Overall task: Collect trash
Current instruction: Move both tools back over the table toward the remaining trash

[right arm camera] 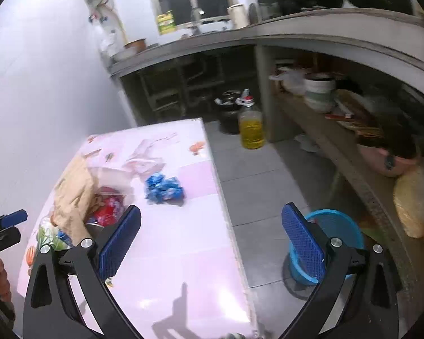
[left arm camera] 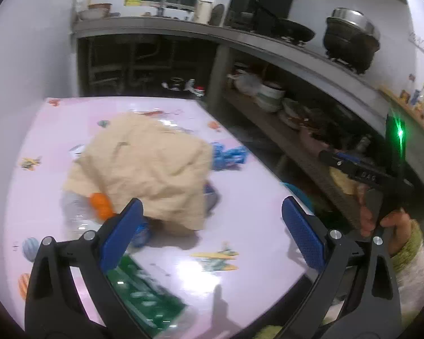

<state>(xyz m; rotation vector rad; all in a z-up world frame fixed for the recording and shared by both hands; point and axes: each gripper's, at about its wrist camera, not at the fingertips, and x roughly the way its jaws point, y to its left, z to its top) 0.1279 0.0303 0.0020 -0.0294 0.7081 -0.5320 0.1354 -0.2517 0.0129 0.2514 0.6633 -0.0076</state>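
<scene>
One blue bin (right arm camera: 336, 243) stands beside table (right arm camera: 183, 254).

Grey tiled floor (right arm camera: 248, 195), concrete counter (right arm camera: 296, 32)

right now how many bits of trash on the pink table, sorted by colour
tan: 1, crumpled paper bag
blue: 1, crumpled wrapper
red: 1, snack packet
green: 1, flat pack
orange: 1, small piece, kind unclear
clear: 1, plastic bag
total: 6 told apart on the table; more may hide under the bag
</scene>
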